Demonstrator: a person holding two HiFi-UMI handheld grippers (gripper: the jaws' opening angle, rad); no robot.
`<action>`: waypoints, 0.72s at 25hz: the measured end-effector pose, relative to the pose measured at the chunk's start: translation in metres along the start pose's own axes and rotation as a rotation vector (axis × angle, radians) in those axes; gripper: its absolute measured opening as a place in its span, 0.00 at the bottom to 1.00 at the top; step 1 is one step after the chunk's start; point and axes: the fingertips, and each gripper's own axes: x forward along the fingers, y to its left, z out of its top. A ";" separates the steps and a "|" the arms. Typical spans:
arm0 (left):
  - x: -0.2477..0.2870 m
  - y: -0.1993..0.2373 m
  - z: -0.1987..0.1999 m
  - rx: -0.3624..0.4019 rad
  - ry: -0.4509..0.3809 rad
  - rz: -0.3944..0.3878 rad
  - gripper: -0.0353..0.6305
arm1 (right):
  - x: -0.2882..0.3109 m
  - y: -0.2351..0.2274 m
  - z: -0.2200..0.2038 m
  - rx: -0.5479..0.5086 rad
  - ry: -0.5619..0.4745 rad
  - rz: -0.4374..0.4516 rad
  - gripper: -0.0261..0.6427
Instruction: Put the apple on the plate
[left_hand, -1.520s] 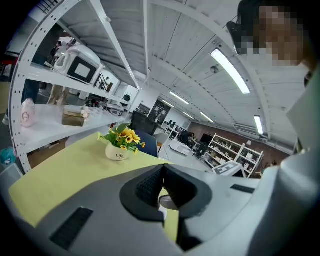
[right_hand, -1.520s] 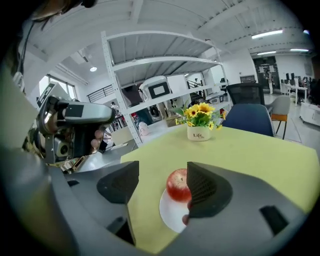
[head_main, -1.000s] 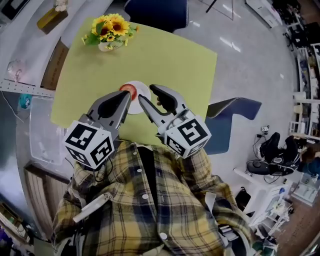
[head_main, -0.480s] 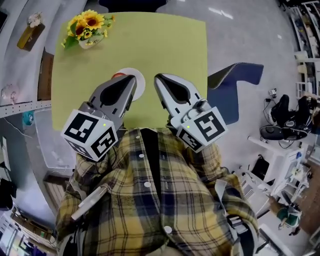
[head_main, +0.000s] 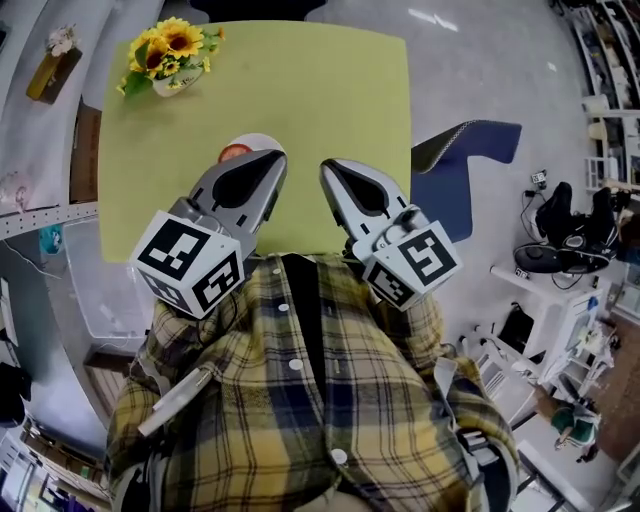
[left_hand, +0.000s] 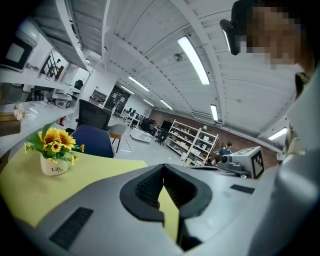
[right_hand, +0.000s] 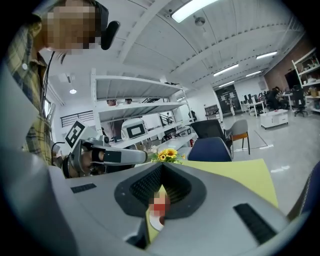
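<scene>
The red apple (head_main: 232, 153) lies on the white plate (head_main: 254, 141) on the yellow-green table (head_main: 330, 90). In the head view, my left gripper (head_main: 272, 158) hangs shut and empty over the plate's near edge and hides part of it. My right gripper (head_main: 330, 165) is to the right of the plate; its jaws have just closed with nothing between them. In the left gripper view, the left gripper (left_hand: 162, 168) has its tips together over bare table. In the right gripper view, the right gripper (right_hand: 161, 168) has its tips touching, with the plate (right_hand: 158, 223) showing below them.
A vase of sunflowers (head_main: 160, 55) stands at the table's far left corner. A blue chair (head_main: 455, 175) sits by the table's right side. Shelving and a clear bin (head_main: 95, 290) line the left. The person's plaid shirt (head_main: 310, 400) fills the near side.
The right gripper's jaws went from open to shut, empty. Both grippers drew back from the plate toward the person, leaving the apple on it.
</scene>
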 end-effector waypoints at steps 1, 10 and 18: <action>0.000 0.000 0.000 -0.003 -0.001 0.002 0.06 | 0.000 0.000 0.001 -0.008 -0.001 0.000 0.03; -0.007 0.006 -0.004 -0.015 -0.020 0.040 0.06 | 0.007 0.006 0.001 -0.062 0.014 0.042 0.03; -0.012 0.016 -0.007 -0.030 -0.030 0.068 0.06 | 0.012 0.006 -0.004 -0.065 0.037 0.057 0.03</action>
